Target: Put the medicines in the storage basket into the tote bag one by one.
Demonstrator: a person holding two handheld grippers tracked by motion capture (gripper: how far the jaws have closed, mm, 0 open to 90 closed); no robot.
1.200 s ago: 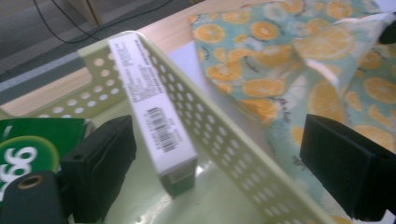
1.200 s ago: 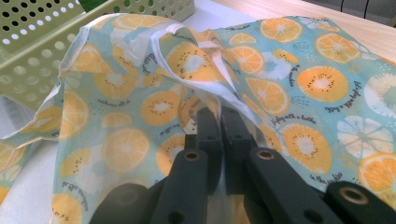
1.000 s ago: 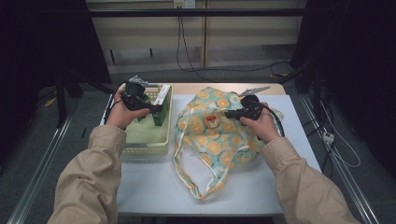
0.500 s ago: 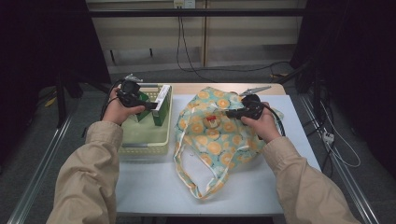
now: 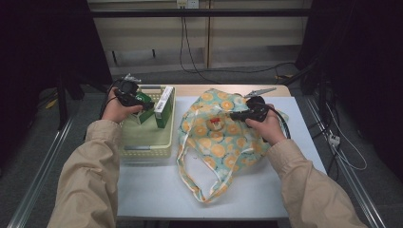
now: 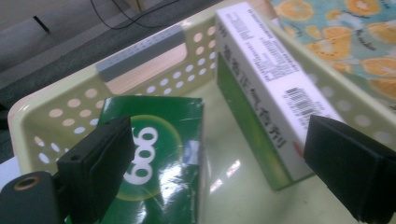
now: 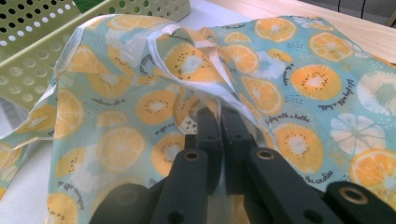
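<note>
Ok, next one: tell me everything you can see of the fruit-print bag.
The fruit-print bag is soft, thin cloth, pale teal with orange and kiwi slices and small script. It lies crumpled on the white table, right of the green basket and touching its side. Pale-edged strap loops trail toward the near edge. The right gripper is shut on a fold of its fabric near the mouth; something red shows inside.
</note>
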